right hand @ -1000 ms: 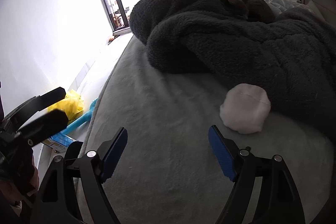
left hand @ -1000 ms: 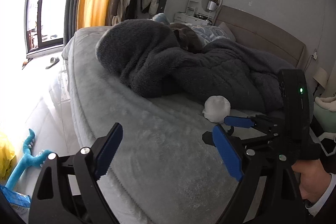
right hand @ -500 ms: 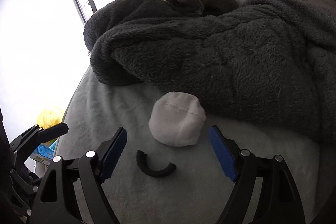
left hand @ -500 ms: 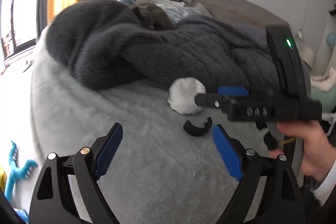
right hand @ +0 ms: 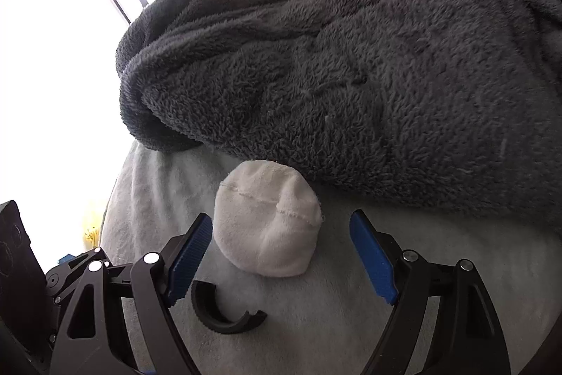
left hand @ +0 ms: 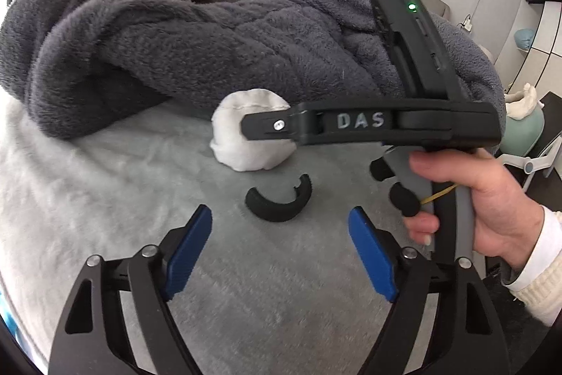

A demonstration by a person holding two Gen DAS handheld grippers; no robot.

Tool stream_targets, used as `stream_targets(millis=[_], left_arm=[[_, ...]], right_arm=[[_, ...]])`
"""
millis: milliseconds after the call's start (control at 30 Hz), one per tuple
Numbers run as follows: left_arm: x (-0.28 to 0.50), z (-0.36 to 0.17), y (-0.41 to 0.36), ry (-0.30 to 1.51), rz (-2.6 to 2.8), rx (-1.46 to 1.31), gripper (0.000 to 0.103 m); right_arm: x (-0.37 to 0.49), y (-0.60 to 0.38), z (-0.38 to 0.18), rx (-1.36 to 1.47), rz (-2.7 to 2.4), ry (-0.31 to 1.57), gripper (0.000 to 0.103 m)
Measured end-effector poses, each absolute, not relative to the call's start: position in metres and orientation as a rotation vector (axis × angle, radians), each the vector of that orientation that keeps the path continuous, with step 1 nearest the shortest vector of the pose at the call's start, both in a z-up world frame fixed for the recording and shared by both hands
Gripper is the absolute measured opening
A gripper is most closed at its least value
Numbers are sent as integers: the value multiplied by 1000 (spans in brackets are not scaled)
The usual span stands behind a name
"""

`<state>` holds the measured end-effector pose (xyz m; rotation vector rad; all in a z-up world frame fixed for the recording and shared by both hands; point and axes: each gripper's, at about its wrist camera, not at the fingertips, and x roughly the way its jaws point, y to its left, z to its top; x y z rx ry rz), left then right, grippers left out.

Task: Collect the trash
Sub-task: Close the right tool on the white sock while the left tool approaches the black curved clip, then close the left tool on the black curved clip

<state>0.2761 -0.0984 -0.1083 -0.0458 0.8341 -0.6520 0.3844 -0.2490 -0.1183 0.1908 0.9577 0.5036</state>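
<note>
Now both hand-held grippers gape empty: left [left hand: 281,255] (jaws just narrowing) before the ring [left hand: 279,203], right [right hand: 281,255] around the ball [right hand: 268,220].

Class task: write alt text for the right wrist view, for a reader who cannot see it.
The open right gripper hovers over a grey bed cover, its blue pads either side of a white cloth ball. A black curved piece lies by the left pad; a dark fleece blanket lies behind.

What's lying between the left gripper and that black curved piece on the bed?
Nothing: in the left wrist view, only bare grey bedcover separates the open left gripper from the black curved piece.
</note>
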Motion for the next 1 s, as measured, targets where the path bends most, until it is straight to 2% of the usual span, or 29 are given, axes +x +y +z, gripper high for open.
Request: stream_targets(millis=[100, 200, 267, 367, 433, 1000], left_arm=[[282, -110, -100, 852, -655, -71, 78], [282, -111, -104, 859, -660, -71, 76], [280, -110, -107, 860, -660, -66, 74], [278, -111, -107, 863, -656, -70, 71], [281, -112, -110, 867, -649, -73, 71], [303, -122, -133, 895, -596, -90, 66]], right_arm=[[392, -248, -124, 224, 519, 966, 78], [395, -250, -130, 268, 530, 981, 68], [395, -250, -131, 284, 544, 981, 51], [388, -249, -125, 243, 541, 963, 39], [385, -246, -120, 221, 542, 949, 36], [373, -277, -91, 241, 506, 864, 35]])
